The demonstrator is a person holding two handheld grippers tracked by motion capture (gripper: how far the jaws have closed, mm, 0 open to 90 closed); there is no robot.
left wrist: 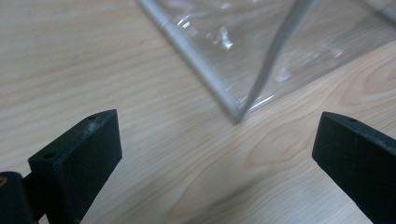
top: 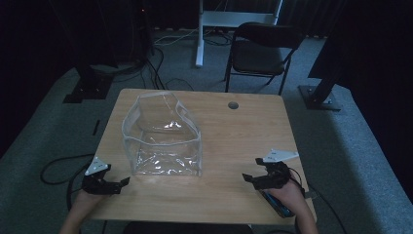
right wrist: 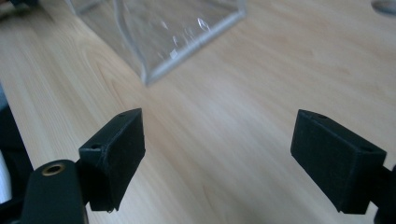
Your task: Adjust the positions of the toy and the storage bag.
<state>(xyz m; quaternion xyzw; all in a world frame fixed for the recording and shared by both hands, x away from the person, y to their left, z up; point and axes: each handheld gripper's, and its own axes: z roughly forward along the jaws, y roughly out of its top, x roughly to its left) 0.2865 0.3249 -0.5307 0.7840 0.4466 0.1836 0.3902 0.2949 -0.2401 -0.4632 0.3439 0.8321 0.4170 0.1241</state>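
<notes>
So the thing in play here is a clear plastic bag [top: 163, 136], the boxy kind with seamed edges, standing open-mouthed on the desk [top: 234, 146], a bit left of the desk's middle. Everything else I'll place off the bag.

The left tongs [top: 124, 181] sit just off the bag's near-left bottom corner, jaws spread wide with nothing between them. In the left gripper view that corner seam [left wrist: 238, 114] is just ahead of the gap, not touching either jaw. The right tongs [top: 249, 177] are well off to the bag's right, near the desk's front edge, also spread wide and empty; in the right gripper view the bag's near-right corner [right wrist: 148, 77] is farther ahead.

Handling-wise, my guess: very light, floppy, and slick. The walls look crinkly and already sag at the top, so pinching mid-panel would probably just buckle it. The welded seams and the folded rim look like the stiffest bits, so I'd grab there, one tong on each side of the mouth. Pushing it sideways would likely slide it across the wood rather than tip it.
</notes>
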